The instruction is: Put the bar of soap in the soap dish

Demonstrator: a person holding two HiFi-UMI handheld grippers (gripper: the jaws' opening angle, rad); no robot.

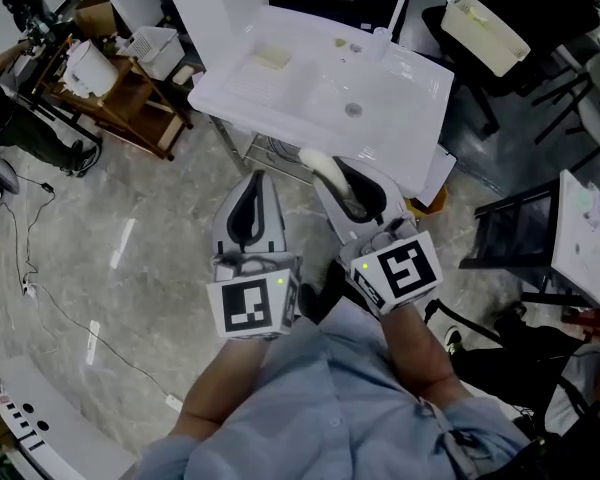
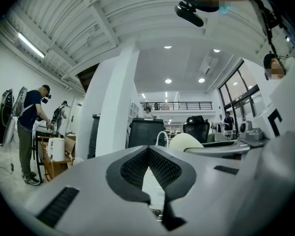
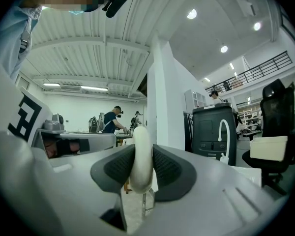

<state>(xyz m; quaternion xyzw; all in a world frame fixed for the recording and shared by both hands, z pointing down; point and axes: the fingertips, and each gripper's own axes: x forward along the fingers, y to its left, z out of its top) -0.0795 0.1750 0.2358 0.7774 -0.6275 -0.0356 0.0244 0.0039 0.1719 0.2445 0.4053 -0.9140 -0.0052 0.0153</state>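
Soap [image 3: 140, 141] sits clamped across its flat faces in my right tongs [image 3: 137, 173], just short of the sink [image 1: 410, 88], my left tongs [image 2: 148, 154] closed on nothing; it looks hard, light and slick, so I judge a mid-bar grip safest.

White sink [image 1: 405, 83]: pale yellow soap dish [image 1: 270, 56] on its left deck. Just short of its near edge: right gripper [image 1: 330, 180], fingers clamped on the cream bar of soap [image 1: 318, 163]; left gripper [image 1: 254, 183] alongside (fingers together, empty).
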